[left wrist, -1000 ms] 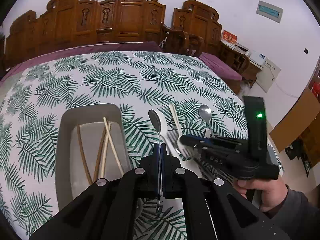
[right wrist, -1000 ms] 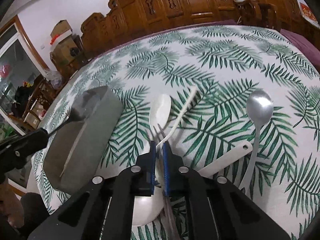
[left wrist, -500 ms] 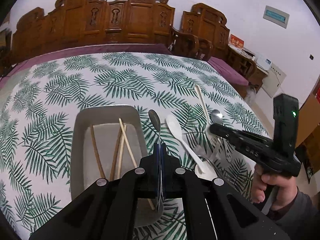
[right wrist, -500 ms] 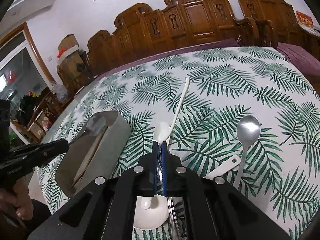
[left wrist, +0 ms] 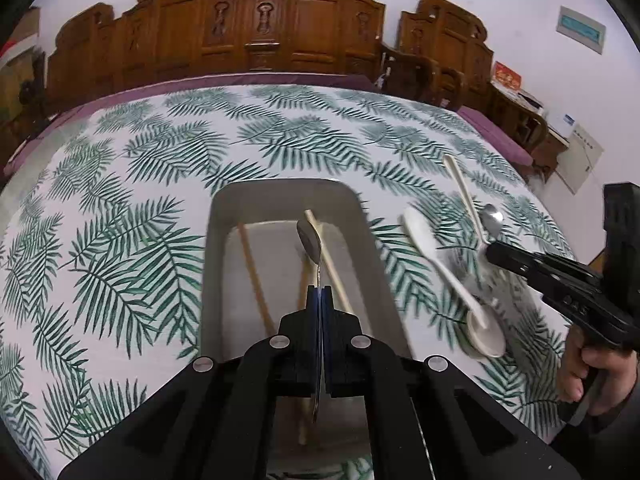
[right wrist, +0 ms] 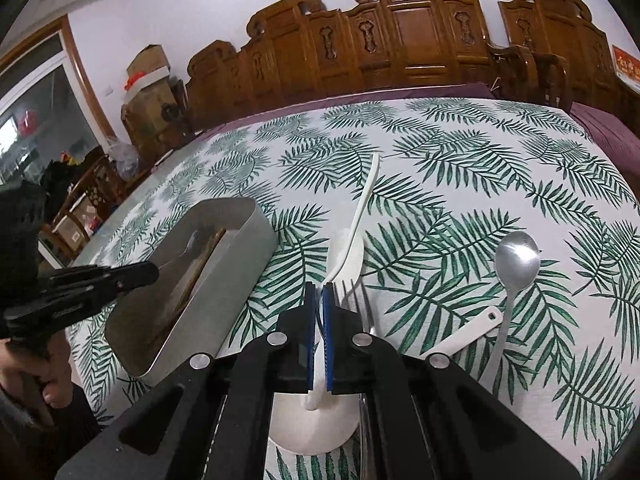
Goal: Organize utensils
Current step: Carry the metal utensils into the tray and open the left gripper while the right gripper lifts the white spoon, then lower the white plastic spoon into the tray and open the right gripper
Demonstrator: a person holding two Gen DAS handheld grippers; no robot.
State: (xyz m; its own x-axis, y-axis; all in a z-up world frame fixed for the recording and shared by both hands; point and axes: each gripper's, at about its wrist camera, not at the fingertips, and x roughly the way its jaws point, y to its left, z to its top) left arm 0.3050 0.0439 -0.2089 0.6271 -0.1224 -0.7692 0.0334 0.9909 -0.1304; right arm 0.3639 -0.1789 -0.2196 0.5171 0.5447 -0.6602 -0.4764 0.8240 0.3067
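My left gripper (left wrist: 319, 296) is shut on the handle of a metal spoon (left wrist: 310, 242), whose bowl hangs over the inside of the grey tray (left wrist: 288, 192). Several wooden chopsticks (left wrist: 252, 272) lie in that tray. My right gripper (right wrist: 319, 296) is shut on a long thin white utensil (right wrist: 366, 196) that slants up and away over the cloth. In the right wrist view the left gripper (right wrist: 150, 272) reaches over the tray (right wrist: 240, 264) from the left. In the left wrist view the right gripper (left wrist: 490, 250) is to the tray's right.
On the palm-leaf cloth to the right of the tray lie a white ceramic spoon (left wrist: 440, 272), a fork (right wrist: 354, 292), a second metal spoon (right wrist: 516, 260) and another white handle (right wrist: 464, 332). Carved wooden chairs (left wrist: 280, 28) line the far side. A hand (left wrist: 600, 376) grips the right tool.
The left gripper has carried the metal spoon sideways from beside the tray to over its inside, and lower. The right gripper has stayed put, tilting the white utensil's far end up.
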